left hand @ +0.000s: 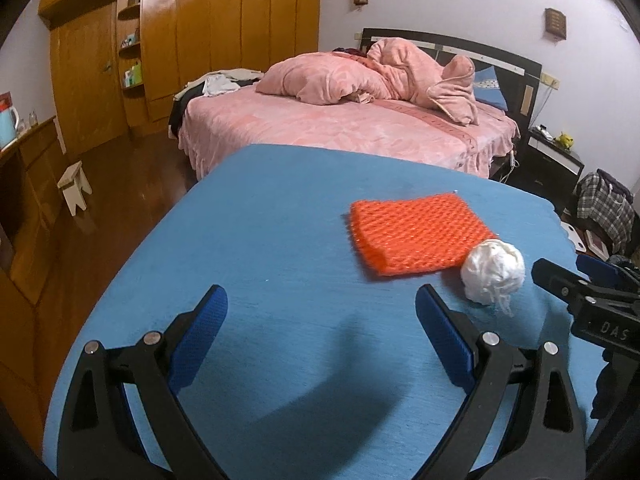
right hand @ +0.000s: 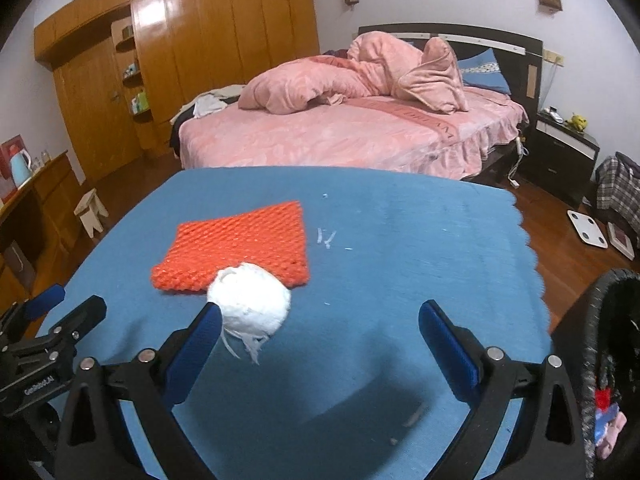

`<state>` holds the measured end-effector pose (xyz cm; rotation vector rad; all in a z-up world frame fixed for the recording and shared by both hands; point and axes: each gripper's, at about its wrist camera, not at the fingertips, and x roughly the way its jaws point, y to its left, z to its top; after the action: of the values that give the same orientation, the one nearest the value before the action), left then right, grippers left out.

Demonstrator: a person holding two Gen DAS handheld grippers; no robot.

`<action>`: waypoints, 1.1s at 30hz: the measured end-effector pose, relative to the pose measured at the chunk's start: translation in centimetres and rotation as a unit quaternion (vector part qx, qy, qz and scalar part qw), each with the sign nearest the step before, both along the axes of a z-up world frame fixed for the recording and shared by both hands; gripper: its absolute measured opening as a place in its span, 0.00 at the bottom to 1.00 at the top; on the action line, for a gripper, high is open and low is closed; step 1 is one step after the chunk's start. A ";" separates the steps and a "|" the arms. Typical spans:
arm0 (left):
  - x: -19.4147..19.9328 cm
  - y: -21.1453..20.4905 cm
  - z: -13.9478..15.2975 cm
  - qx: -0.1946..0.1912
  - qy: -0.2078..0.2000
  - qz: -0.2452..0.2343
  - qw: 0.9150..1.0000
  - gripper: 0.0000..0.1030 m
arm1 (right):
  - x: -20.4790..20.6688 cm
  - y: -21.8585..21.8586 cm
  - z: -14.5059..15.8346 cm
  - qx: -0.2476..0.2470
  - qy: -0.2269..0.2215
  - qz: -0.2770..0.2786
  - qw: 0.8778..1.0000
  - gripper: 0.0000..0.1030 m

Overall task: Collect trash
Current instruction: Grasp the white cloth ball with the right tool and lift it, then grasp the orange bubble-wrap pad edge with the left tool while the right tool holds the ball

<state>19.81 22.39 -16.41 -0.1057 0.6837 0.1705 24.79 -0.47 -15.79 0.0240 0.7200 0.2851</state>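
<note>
A crumpled white paper ball (left hand: 493,277) lies on the blue tablecloth (left hand: 260,240), touching the near right corner of a flat orange foam net (left hand: 416,236). My left gripper (left hand: 322,300) is open and empty, left of the ball. In the right wrist view my right gripper (right hand: 320,316) is open; the ball (right hand: 250,304) sits just by its left fingertip (right hand: 210,316), with the net (right hand: 236,248) behind. The right gripper also shows at the right edge of the left wrist view (left hand: 560,276).
A dark woven bin (right hand: 600,360) with scraps inside stands off the table's right edge. Small white paper bits (right hand: 326,238) lie on the cloth. Beyond the table are a pink bed (right hand: 340,132), a wooden wardrobe (left hand: 180,40) and a small stool (left hand: 74,186).
</note>
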 end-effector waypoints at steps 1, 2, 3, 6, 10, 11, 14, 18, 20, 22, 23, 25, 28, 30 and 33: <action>0.2 0.2 -0.1 -0.002 0.001 0.001 1.000 0.90 | 0.2 0.4 -0.1 -0.002 0.001 0.004 1.000 0.94; 0.3 0.4 -0.2 -0.004 0.002 0.004 1.000 0.90 | 0.4 0.9 -0.3 -0.006 0.003 0.009 1.000 0.94; 0.3 0.4 -0.3 -0.005 0.003 0.005 1.000 0.90 | 0.6 1.3 -0.4 -0.008 0.004 0.012 1.000 0.94; 0.5 0.6 -0.6 -0.009 0.009 0.006 1.000 0.90 | 1.0 2.3 -0.9 -0.014 0.009 0.021 1.000 0.93; 0.8 0.7 -0.9 -0.013 0.012 0.007 1.000 0.90 | 1.5 3.3 -1.4 -0.016 0.015 0.026 0.999 0.88; 0.7 0.7 -0.9 -0.013 0.012 0.007 1.000 0.90 | 1.7 3.4 -1.6 -0.016 0.019 0.028 0.999 0.86; 0.8 0.7 -0.9 -0.013 0.013 0.007 1.000 0.90 | 1.8 3.9 -1.9 -0.012 0.030 0.040 0.999 0.75; 0.9 0.8 -1.0 -0.014 0.016 0.007 1.000 0.90 | 1.4 4.4 -2.1 -0.003 0.037 0.063 0.997 0.54; 1.0 0.7 -1.0 -0.013 0.016 0.005 1.000 0.90 | 1.3 4.4 -2.1 0.003 0.040 0.073 0.997 0.43; 1.1 0.7 -1.0 -0.012 0.016 0.004 1.000 0.90 | 1.3 4.5 -2.1 0.007 0.041 0.080 0.996 0.38; 1.2 0.6 -1.0 -0.012 0.016 0.004 1.000 0.90 | 1.2 4.4 -2.0 0.008 0.040 0.082 0.996 0.38; 1.3 0.6 -1.0 -0.014 0.016 0.002 1.000 0.90 | 1.0 4.1 -1.6 0.013 0.036 0.080 0.996 0.37; 1.7 0.1 -1.0 -0.015 0.016 -0.004 1.000 0.90 | 1.0 3.2 -0.9 0.018 0.026 0.070 0.997 0.37; 2.1 -0.3 -1.0 -0.014 0.015 -0.010 1.000 0.90 | 1.2 2.4 -0.4 0.021 0.020 0.060 0.998 0.37; 3.2 -1.3 -1.0 -0.012 0.018 -0.021 1.000 0.90 | 1.7 1.0 -0.1 0.015 0.013 0.041 0.999 0.37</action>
<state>23.02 21.13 -17.38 -0.1110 0.7226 0.1232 26.47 0.56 -15.86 0.0275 0.7442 0.3746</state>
